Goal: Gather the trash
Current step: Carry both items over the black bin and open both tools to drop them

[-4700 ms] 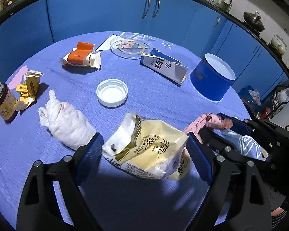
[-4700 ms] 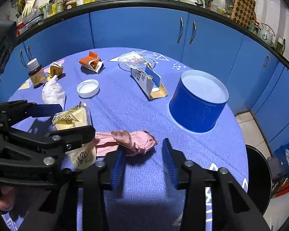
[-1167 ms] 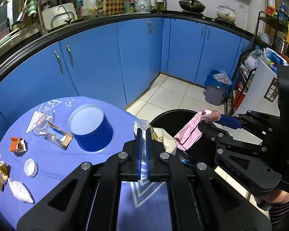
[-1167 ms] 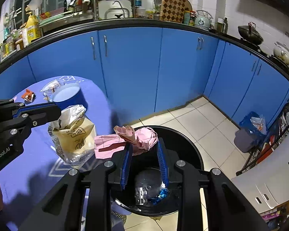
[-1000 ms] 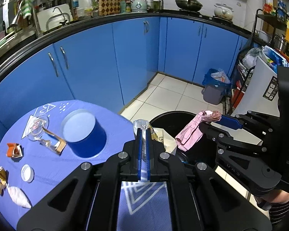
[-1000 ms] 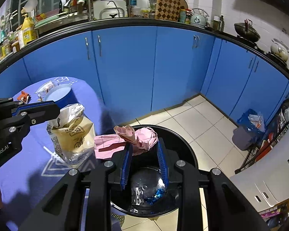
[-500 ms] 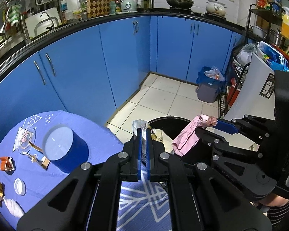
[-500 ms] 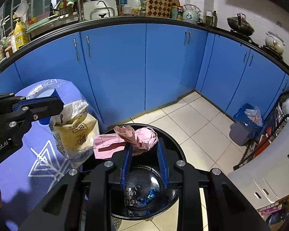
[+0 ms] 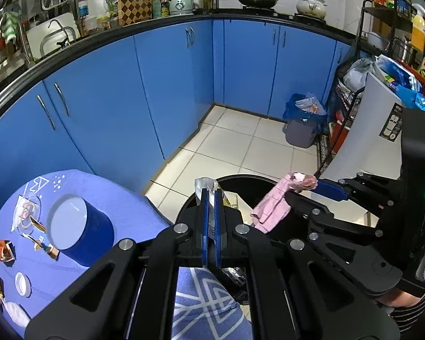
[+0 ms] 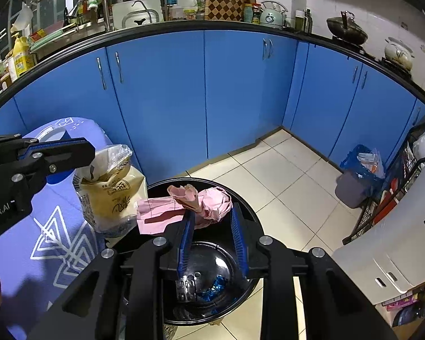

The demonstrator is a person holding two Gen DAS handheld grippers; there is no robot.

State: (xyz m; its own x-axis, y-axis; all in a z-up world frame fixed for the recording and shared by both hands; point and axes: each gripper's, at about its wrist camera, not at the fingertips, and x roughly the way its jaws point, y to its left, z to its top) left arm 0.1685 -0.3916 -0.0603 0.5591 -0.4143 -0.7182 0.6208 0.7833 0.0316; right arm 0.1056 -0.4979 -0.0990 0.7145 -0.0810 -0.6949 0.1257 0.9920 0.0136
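Left gripper (image 9: 209, 198) clamps a yellow bag (image 10: 110, 195); its lower part hidden in that wrist view. Right gripper (image 10: 212, 221) grips crumpled pink paper (image 10: 204, 201) above the black bin (image 10: 249, 221), whose contents are indistinct.

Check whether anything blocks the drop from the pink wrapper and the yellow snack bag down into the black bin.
Nothing visible does. The pink wrapper, pinched in the right gripper, hangs over the open black bin. The yellow snack bag, clamped by the left gripper, hangs at the bin's rim beside the table edge.
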